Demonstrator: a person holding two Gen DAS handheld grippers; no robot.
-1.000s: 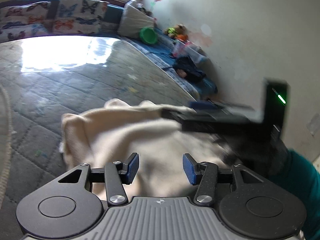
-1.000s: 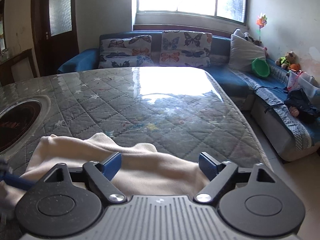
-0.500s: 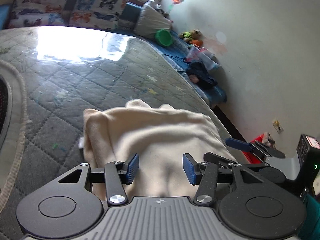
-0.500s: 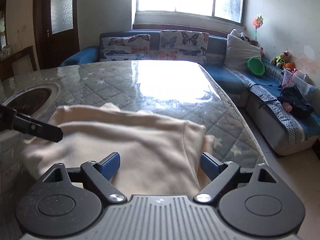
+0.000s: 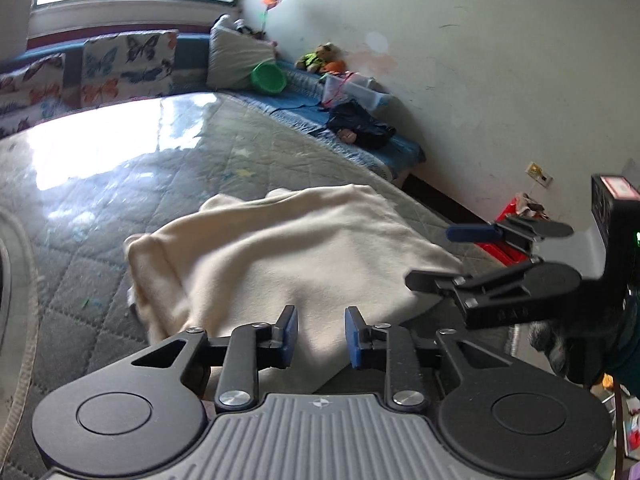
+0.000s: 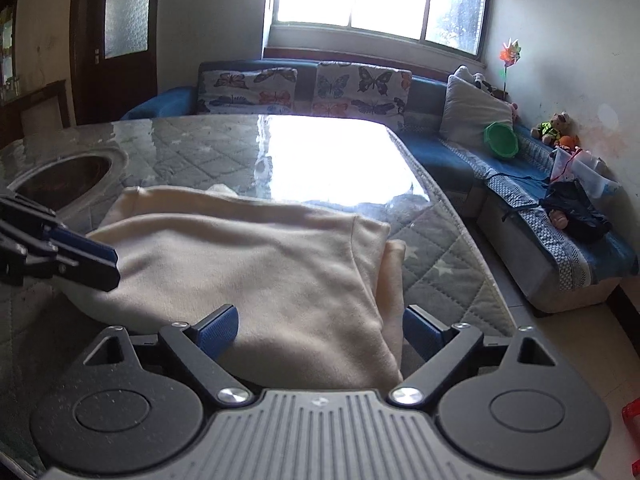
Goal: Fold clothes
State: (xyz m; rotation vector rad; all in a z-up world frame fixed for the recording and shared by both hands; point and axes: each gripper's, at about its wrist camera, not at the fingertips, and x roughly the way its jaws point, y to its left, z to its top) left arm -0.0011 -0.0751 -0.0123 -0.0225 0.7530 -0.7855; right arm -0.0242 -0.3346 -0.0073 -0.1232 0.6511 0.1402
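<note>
Lying folded on the quilted bench (image 6: 436,240), near its right edge, is a cream garment (image 6: 256,264). Left tool (image 5: 318,334): fingers slightly apart, empty, above the cloth's near edge. Right tool (image 6: 320,326): fingers wide apart, empty, straddling the garment's near corner.

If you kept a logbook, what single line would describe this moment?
step: fold clothes | cream garment: folded, lying on quilted table | left claw: open, empty | right claw: open, empty, over garment's near edge
</note>
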